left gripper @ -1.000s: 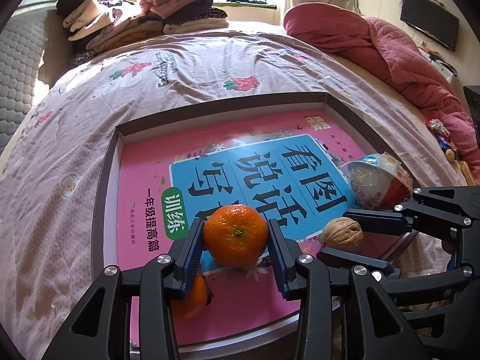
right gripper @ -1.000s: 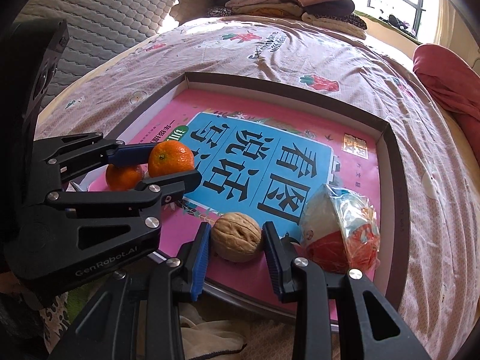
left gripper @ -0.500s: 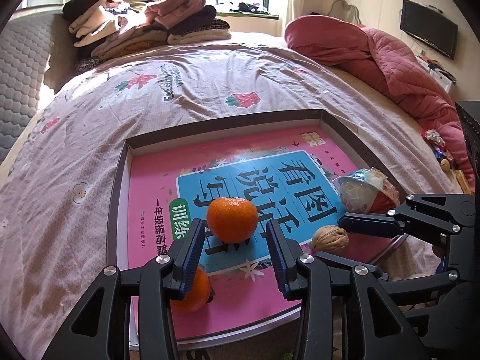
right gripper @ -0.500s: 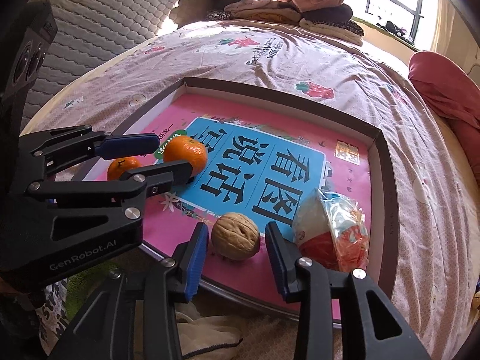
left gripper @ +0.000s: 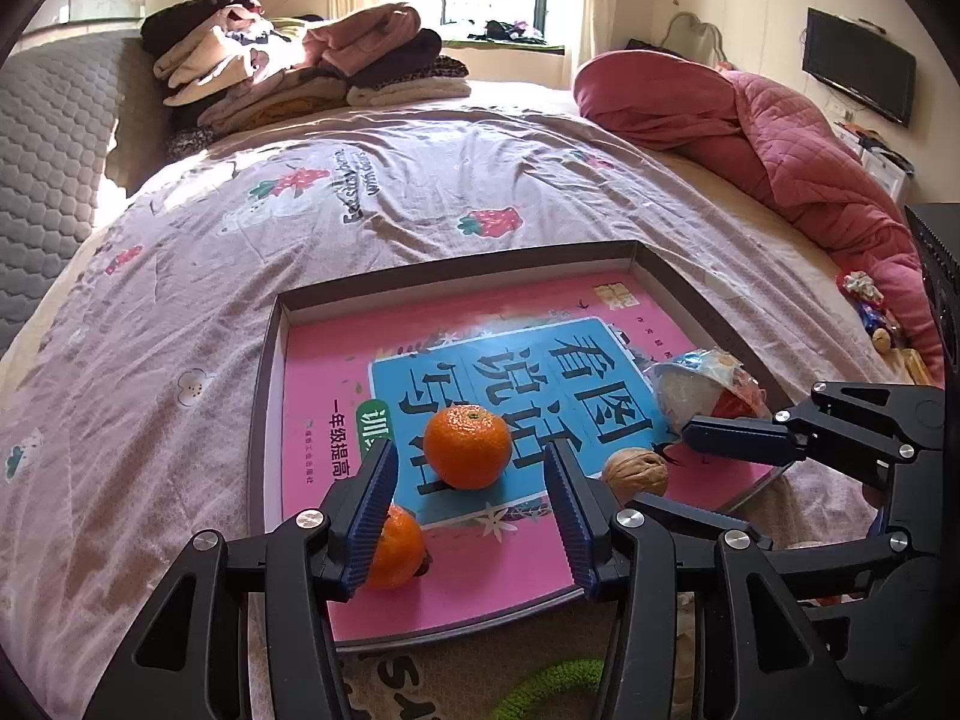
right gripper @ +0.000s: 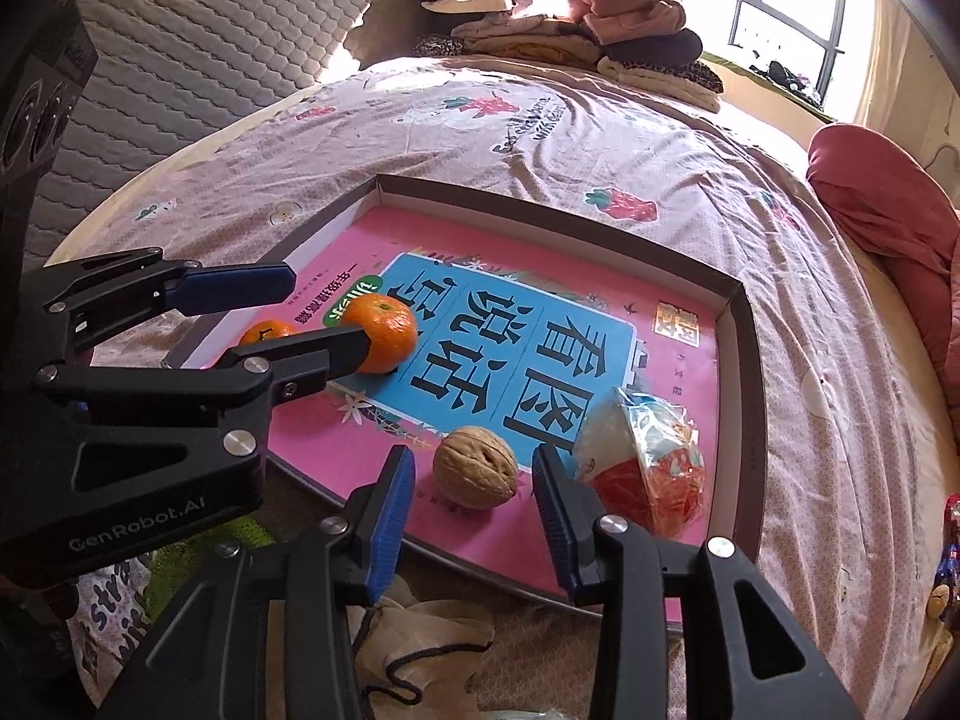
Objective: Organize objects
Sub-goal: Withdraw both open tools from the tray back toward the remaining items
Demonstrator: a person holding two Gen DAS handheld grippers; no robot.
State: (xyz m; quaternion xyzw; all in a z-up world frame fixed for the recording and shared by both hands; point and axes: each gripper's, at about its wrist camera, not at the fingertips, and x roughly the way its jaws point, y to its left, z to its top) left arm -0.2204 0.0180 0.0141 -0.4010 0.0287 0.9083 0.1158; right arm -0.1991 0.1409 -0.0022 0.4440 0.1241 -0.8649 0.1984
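Observation:
A shallow dark-rimmed tray with a pink and blue book cover lies on the bed. An orange rests on the cover. A second orange sits at the tray's near left corner. A walnut and a wrapped snack packet lie at the near right. My left gripper is open and empty, just behind the first orange. My right gripper is open and empty, its jaws either side of the walnut without touching.
The bed has a pink strawberry-print sheet. Folded clothes are piled at the far end. A red quilt is bunched along the right. A grey padded headboard stands at the left. A beige cloth lies below the tray's near edge.
Both grippers have opened and pulled back from the tray. The left let go of the orange, the right let go of the walnut; both objects now rest on the book cover.

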